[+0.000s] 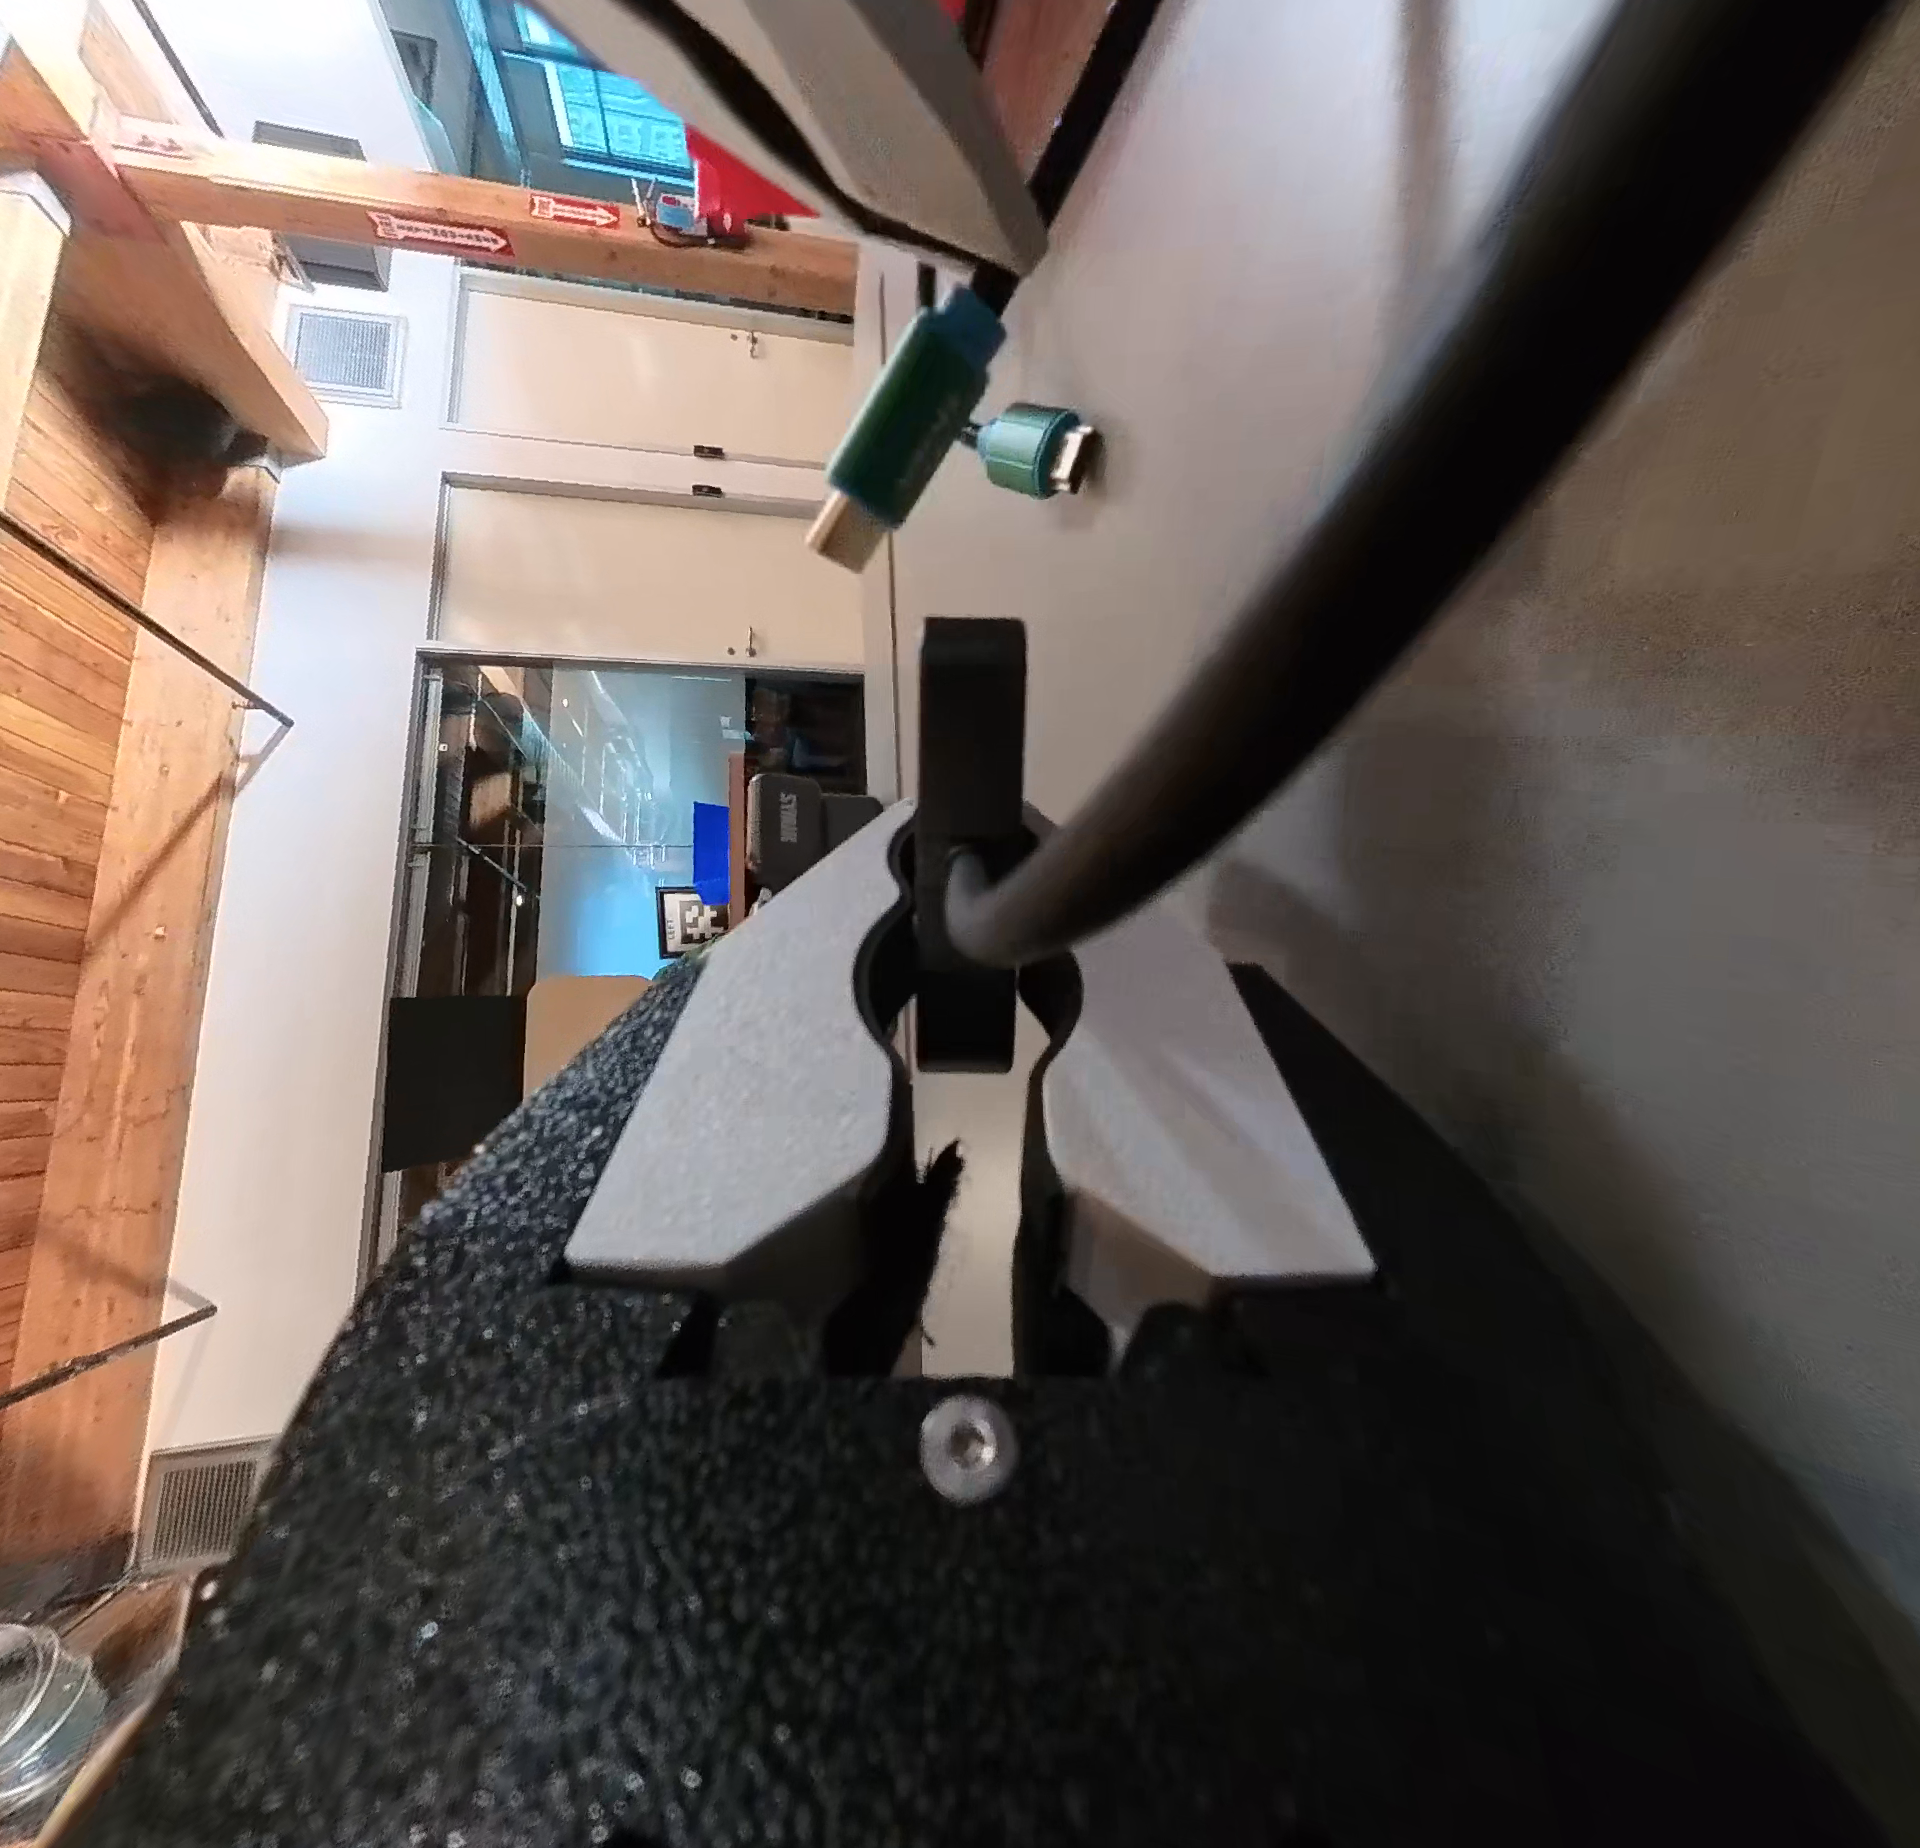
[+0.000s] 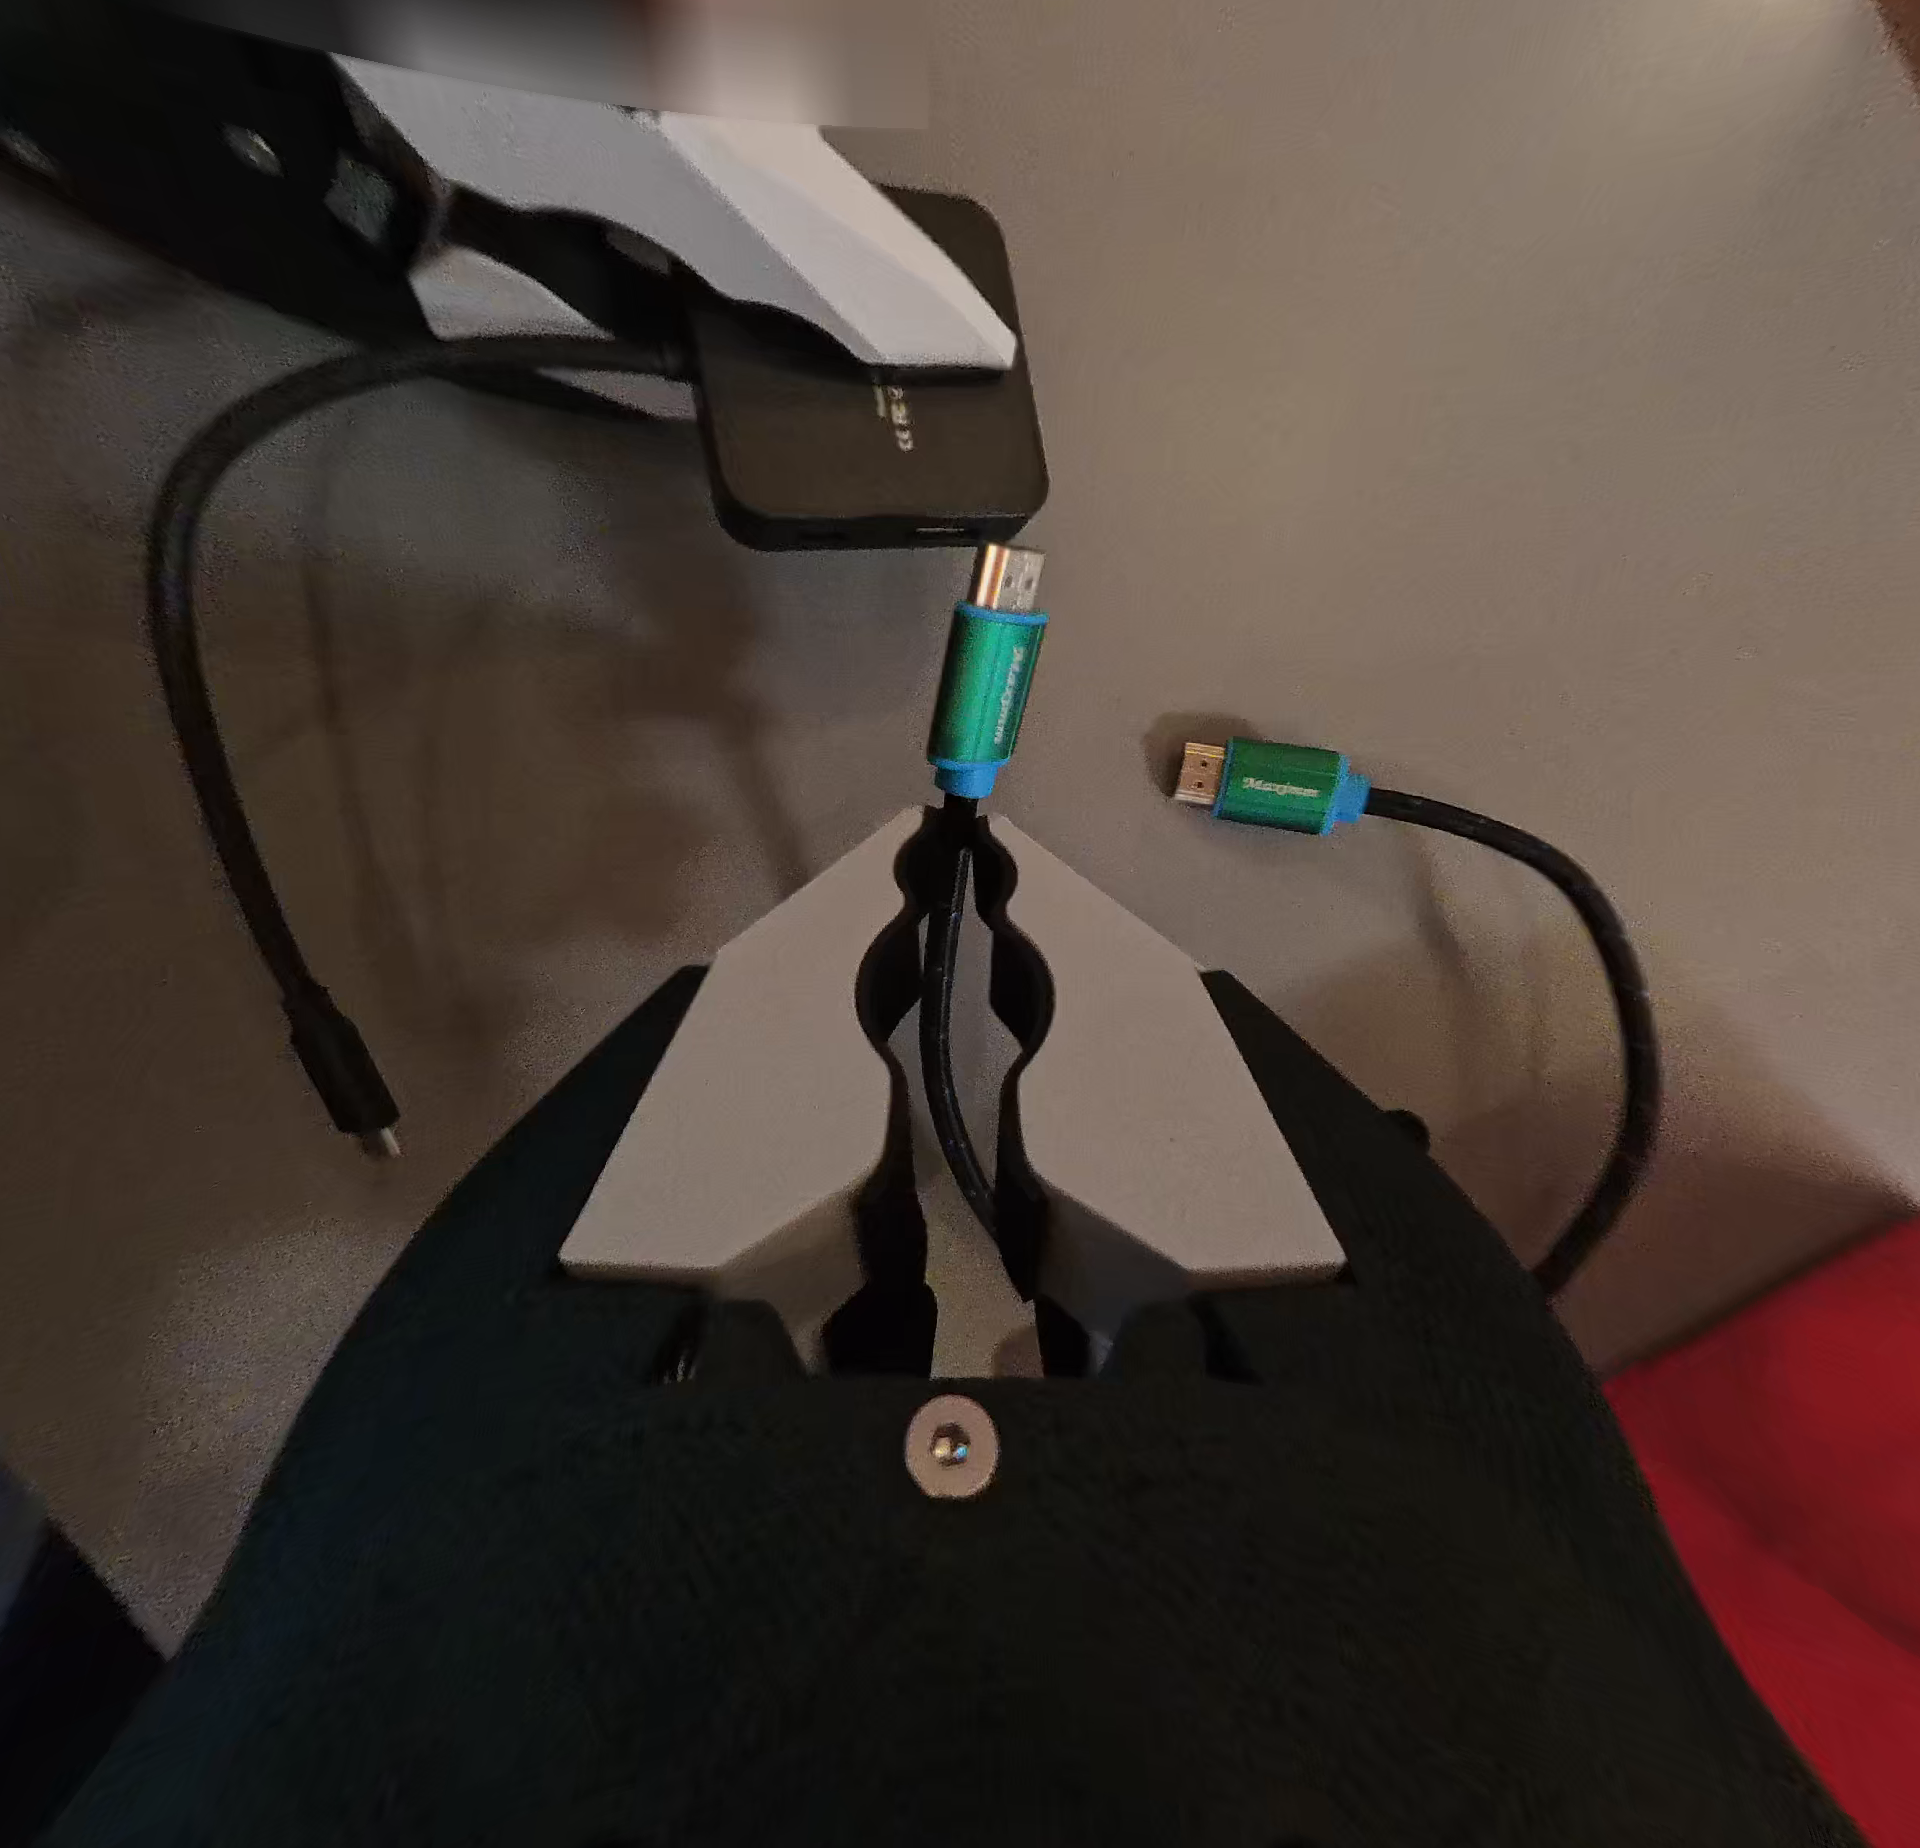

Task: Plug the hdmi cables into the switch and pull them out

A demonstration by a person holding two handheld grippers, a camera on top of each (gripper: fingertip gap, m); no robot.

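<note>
My left gripper (image 1: 966, 837) is shut on the black switch (image 1: 968, 718), seen edge-on above the grey table. In the right wrist view the switch (image 2: 883, 437) sits between the left gripper's fingers (image 2: 810, 240), its ports facing me. My right gripper (image 2: 951, 837) is shut on a black HDMI cable just behind its green plug (image 2: 987, 697). The plug's metal tip is a short gap from the switch's right port, apart from it. A second green HDMI plug (image 2: 1278, 785) lies loose on the table to the right. Both plugs show in the left wrist view (image 1: 914, 437), (image 1: 1029, 448).
The switch's own black cable (image 2: 208, 718) loops left across the grey table (image 2: 1455, 344) and ends in a small connector (image 2: 358, 1107). It crosses the left wrist view (image 1: 1351, 510). Red cloth (image 2: 1766, 1435) lies at the lower right. Wooden beams (image 1: 125, 759) stand far behind. Left tips to right tips: about 8 cm.
</note>
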